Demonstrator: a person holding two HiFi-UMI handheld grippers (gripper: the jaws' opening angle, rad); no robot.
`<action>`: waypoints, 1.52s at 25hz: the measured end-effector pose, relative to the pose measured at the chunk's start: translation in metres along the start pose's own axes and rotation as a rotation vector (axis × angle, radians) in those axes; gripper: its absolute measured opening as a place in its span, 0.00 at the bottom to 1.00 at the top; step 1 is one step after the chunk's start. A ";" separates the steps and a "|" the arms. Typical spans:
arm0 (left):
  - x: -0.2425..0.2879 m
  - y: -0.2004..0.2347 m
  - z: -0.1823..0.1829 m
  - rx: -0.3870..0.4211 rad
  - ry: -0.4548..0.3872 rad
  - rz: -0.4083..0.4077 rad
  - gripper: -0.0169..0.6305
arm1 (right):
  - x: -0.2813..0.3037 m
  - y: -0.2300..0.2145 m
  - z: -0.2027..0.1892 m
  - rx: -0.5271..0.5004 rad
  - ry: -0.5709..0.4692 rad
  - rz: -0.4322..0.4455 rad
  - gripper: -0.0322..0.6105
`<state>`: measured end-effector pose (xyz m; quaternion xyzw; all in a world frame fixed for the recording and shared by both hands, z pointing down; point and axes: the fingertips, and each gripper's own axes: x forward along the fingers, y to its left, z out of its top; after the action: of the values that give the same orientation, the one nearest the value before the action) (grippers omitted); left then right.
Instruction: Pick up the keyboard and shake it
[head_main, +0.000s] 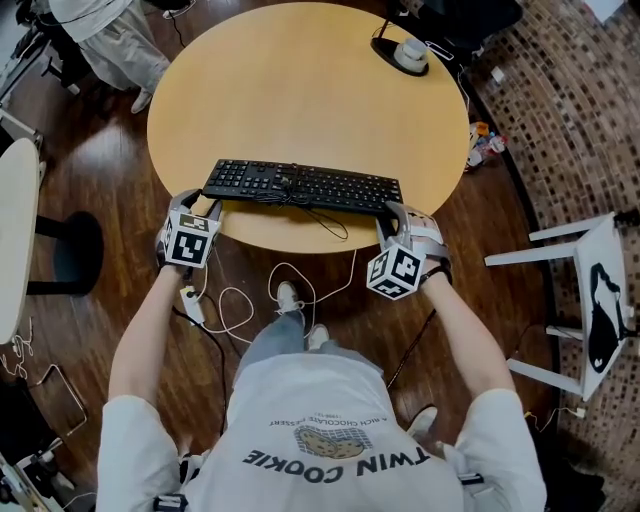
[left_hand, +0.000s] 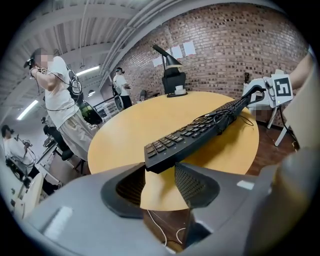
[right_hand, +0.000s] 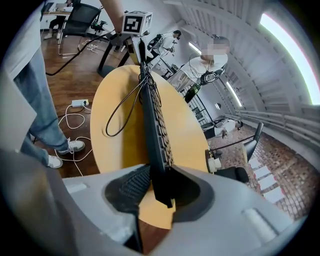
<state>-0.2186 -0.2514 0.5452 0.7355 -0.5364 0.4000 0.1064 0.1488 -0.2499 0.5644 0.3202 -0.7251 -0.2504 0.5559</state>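
Observation:
A black keyboard lies near the front edge of the round wooden table, with its cable looping over that edge. My left gripper is at the keyboard's left end. In the left gripper view that end of the keyboard sits between the tips of the left gripper, touching both. My right gripper is at the right end. In the right gripper view the keyboard stands edge-on deep inside the right gripper, pressed by the pads.
A black desk lamp base with a white object sits at the table's far right. A white stool stands to the right. A power strip and white cables lie on the floor under the front edge. A person stands at the upper left.

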 end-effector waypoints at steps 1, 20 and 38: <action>0.000 -0.002 -0.003 -0.007 0.006 0.002 0.32 | 0.001 0.002 -0.001 -0.008 0.004 0.000 0.24; -0.029 -0.036 -0.009 -0.105 0.008 0.026 0.30 | 0.019 0.035 -0.014 -0.048 0.080 0.107 0.25; -0.142 -0.147 0.028 -0.149 -0.224 -0.155 0.28 | -0.064 0.058 0.031 0.317 -0.035 0.157 0.25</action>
<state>-0.0919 -0.1089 0.4665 0.8046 -0.5149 0.2652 0.1308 0.1190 -0.1631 0.5562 0.3415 -0.7880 -0.0943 0.5036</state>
